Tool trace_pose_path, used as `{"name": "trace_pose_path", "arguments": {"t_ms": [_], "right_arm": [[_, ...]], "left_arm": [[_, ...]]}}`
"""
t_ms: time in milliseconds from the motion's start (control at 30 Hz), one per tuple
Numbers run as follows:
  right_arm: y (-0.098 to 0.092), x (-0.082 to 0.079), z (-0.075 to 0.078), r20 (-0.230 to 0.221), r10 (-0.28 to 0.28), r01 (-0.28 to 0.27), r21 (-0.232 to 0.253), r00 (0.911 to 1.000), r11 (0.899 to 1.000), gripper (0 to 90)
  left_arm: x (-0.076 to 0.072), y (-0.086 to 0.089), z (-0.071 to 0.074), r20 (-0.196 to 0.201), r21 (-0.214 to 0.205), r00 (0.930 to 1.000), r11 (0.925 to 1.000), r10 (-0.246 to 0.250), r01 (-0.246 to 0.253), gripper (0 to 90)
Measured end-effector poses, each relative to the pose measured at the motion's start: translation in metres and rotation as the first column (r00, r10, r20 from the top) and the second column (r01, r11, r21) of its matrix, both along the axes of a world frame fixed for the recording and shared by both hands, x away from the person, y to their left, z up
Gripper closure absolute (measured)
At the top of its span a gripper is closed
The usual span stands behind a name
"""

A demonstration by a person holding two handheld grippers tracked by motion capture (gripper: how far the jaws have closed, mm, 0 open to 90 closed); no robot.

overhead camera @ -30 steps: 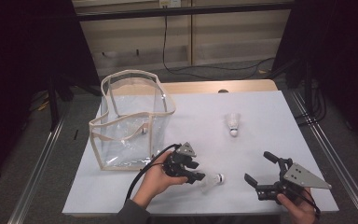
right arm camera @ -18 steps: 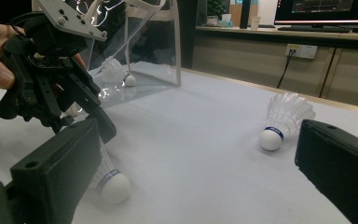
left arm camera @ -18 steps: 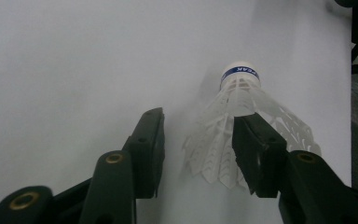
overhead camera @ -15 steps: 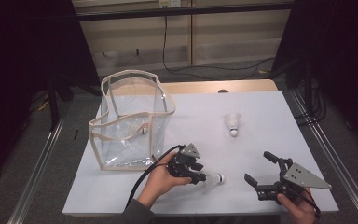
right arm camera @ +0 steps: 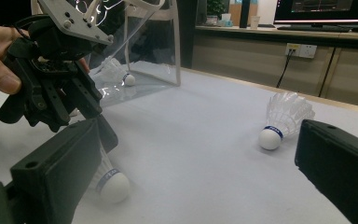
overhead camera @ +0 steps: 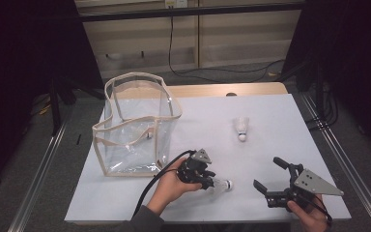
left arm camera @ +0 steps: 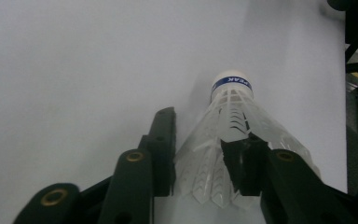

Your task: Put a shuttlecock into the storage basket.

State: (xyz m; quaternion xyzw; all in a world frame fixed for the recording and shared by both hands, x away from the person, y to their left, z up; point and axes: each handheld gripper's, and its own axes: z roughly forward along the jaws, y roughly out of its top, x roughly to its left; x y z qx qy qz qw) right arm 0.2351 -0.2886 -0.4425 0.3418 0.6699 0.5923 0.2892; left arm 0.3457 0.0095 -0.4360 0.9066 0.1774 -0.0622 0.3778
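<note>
Near the front edge of the white table (overhead camera: pixel 270 121), left of centre: the left gripper (overhead camera: pixel 207 181), held in the person's left hand (overhead camera: pixel 169 186), lies low over a white plastic shuttlecock (overhead camera: pixel 221 184). The shuttlecock lies on its side on the table surface, cork pointing toward the right gripper, skirt toward the left hand.

Left gripper view: the shuttlecock (left arm camera: pixel 228 135) sits between the two black jaws, cork with its blue band pointing away from the camera. The right-hand jaw in that view overlaps the skirt; the left-hand jaw stands just beside the skirt's edge, and contact there is not certain. The jaws have just been closing on it with the skirt between them; a firm clamp cannot be confirmed, so I count the grip as not yet made.

Right gripper (overhead camera: pixel 269 185): held in the right hand (overhead camera: pixel 309 217) at the front right of the table, jaws spread wide, nothing between them, well apart from the shuttlecock.

A second shuttlecock (overhead camera: pixel 242 128) stands farther back on the table, cork down, clear of both grippers.

Clear plastic tote bag (overhead camera: pixel 135 125) with beige trim stands upright at the table's left. Right gripper view shows a third shuttlecock (right arm camera: pixel 116 72) inside it, lying on the bag's floor.
</note>
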Motion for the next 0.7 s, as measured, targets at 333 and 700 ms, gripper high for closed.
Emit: {"name": "trace_pose_path", "arguments": {"t_ms": [333, 700], "right_arm": [[0.0000, -0.0001, 0.0001, -0.002, -0.001, 0.001, 0.000, 1.0000, 1.000, 0.1], [-0.0003, -0.0003, 0.0002, -0.005, -0.002, 0.002, 0.002, 1.0000, 1.000, 0.1]], "left_arm": [[0.0014, -0.0023, -0.0011, -0.026, -0.011, 0.9996, 0.9999, 0.007, -0.008, 82.9], [0.0054, 0.0022, 0.0036, -0.091, -0.011, 0.9948, 0.9988, 0.046, -0.047, 90.0]]}}
